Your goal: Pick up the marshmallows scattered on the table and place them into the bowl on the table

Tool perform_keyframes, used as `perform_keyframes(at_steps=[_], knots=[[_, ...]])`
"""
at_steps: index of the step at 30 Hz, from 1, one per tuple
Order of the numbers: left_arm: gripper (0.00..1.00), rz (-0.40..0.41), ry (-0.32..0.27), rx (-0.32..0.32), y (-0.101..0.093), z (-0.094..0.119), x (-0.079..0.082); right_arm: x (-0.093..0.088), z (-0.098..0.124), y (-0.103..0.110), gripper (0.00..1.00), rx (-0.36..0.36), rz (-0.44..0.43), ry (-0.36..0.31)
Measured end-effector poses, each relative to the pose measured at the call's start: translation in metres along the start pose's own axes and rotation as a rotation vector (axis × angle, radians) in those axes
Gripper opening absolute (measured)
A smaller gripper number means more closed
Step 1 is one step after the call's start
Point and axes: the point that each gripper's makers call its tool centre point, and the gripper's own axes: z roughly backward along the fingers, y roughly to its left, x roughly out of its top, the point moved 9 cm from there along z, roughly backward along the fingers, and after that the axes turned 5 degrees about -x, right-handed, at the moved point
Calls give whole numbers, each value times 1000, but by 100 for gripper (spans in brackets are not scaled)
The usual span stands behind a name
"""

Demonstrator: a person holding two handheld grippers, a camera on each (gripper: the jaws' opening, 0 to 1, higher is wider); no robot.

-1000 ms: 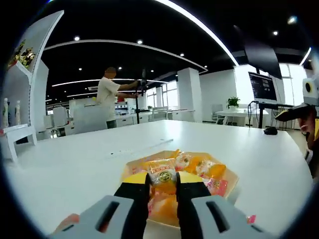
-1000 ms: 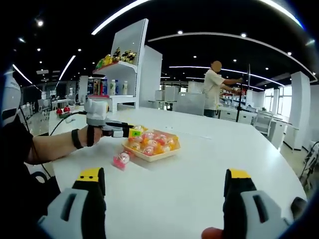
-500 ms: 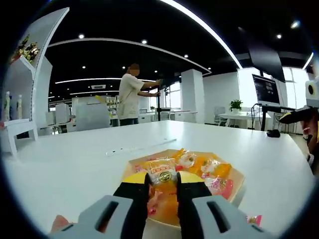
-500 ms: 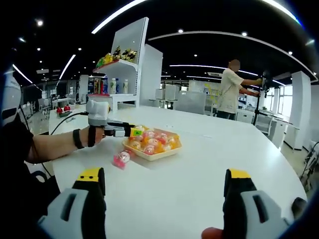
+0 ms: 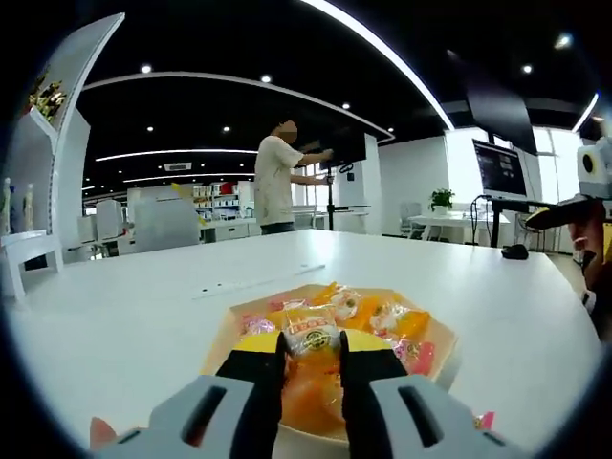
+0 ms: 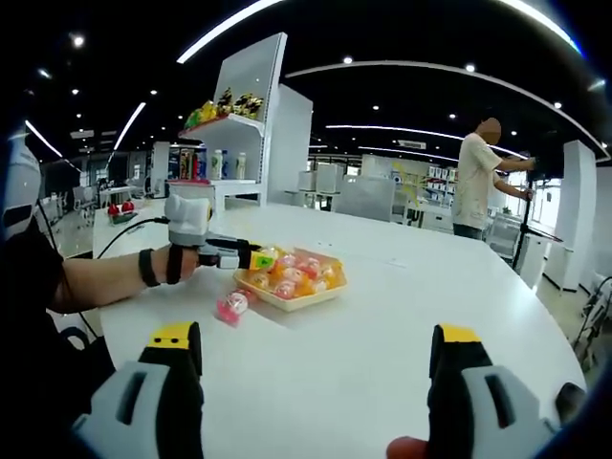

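The left claw (image 5: 312, 356) is clenched on a wrapped marshmallow (image 5: 312, 337) right above the bowl (image 6: 328, 291), which already holds several sweets. Best to let go low, over the middle, so nothing bounces off the shallow rim. One pink marshmallow (image 6: 230, 306) lies on the table (image 6: 382, 325) just left of the bowl. The right claw (image 6: 314, 368) hangs released, well apart, nearer. The white table sits in an office; shelves (image 6: 225, 143) far left, a person (image 6: 478, 182) far right.
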Motion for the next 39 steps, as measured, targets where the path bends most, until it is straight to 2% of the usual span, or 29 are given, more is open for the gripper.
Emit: perform_keyframes(at_steps=[13, 19, 25, 28, 30, 33, 36, 39], knots=[[29, -21, -7, -8, -1, -1, 0, 1, 2, 4, 97, 2, 5, -2], [31, -3, -14, -4, 1, -1, 1, 0, 0, 6, 97, 7, 6, 5], [46, 13, -45, -10, -3, 1, 6, 0, 0, 7, 97, 10, 8, 9], [63, 32, -75, -21, -4, 0, 8, -1, 2, 5, 97, 4, 8, 5], [73, 24, -110, -19, -4, 1, 12, -2, 3, 5, 97, 4, 2, 0], [88, 9, -133, -18, -7, 1, 15, -3, 3, 3, 97, -1, 6, 4], [96, 13, -137, -19, -9, 1, 16, -4, 4, 2, 97, -5, 7, 3], [95, 7, -152, -16, -12, 4, 20, -3, 6, 2, 97, -7, 9, -8]])
